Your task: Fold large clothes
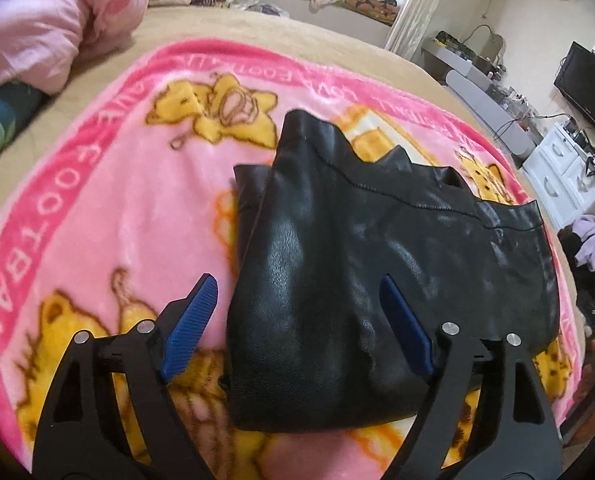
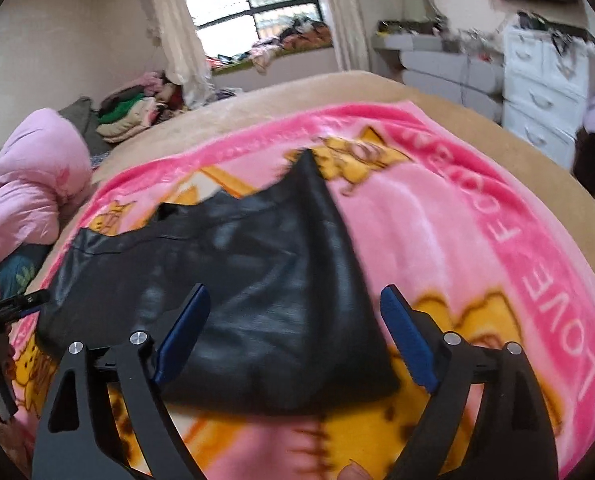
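Fold laid: black leather garment (image 1: 377, 264) mid-frame on blanket (image 1: 117, 208), left gripper (image 1: 301, 292) and right gripper (image 2: 295, 304) both spread, empty; next likely regrip an edge.

Glossy black leather garment (image 1: 377, 260), dull grey sheen across its folds, thin dark stitched seam. Beneath it, fleece blanket (image 1: 137, 208) in pale pink, hot-pink border with white lettering, yellow cartoon bears outlined in brown and orange. Tan bedspread (image 1: 225, 26) around the blanket. Soft pink quilt (image 1: 37, 24) with faint darker pink flower print. Left gripper (image 1: 299, 320) and right gripper (image 2: 295, 332): matte black arms, ribbed royal-blue pads (image 1: 193, 320), silver round pins. White drawers (image 2: 541, 92); black screen (image 1: 589, 88); cream curtains (image 2: 169, 28).
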`<state>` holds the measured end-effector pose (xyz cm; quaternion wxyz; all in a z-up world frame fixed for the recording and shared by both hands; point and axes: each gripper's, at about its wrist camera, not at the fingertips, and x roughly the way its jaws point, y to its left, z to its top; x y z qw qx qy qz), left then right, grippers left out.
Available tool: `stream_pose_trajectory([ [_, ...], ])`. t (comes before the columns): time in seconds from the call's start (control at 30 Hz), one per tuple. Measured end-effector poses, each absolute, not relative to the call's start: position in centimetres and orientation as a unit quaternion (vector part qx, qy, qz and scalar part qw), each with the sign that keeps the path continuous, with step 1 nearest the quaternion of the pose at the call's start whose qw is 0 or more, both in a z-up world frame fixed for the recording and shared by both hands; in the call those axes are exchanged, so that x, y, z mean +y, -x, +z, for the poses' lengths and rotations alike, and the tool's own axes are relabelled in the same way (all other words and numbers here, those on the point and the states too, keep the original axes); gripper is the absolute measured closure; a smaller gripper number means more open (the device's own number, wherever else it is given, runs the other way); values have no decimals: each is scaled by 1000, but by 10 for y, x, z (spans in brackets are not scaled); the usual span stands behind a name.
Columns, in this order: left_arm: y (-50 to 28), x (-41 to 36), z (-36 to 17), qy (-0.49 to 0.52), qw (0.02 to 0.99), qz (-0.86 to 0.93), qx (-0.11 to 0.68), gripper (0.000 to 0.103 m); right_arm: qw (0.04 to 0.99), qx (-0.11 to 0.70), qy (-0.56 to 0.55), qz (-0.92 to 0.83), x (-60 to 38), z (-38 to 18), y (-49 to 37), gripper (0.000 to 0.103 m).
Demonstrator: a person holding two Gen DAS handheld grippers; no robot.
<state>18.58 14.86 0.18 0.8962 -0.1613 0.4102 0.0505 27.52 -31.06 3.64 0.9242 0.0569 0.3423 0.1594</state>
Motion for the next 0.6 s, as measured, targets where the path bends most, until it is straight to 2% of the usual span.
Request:
stream_pose_trajectory([
  [0.13, -184, 151, 6, 155, 899, 66, 403, 12, 918, 340, -32, 202, -274, 40, -268, 18],
  [0.2, -184, 154, 7, 151, 900, 76, 401, 11, 912, 342, -12, 225, -251, 39, -262, 19],
  [0.33, -186, 161, 6, 149, 899, 89, 402, 11, 896, 353, 27, 266, -205, 31, -252, 35],
  [0.4, -186, 163, 6, 150, 898, 93, 403, 11, 889, 360, 39, 280, -187, 26, -249, 40],
  [0.53, -186, 166, 5, 149, 898, 97, 403, 10, 876, 379, 59, 294, -157, 12, -246, 62],
  [0.6, -185, 166, 5, 150, 897, 97, 404, 10, 869, 396, 69, 289, -145, 2, -246, 63],
])
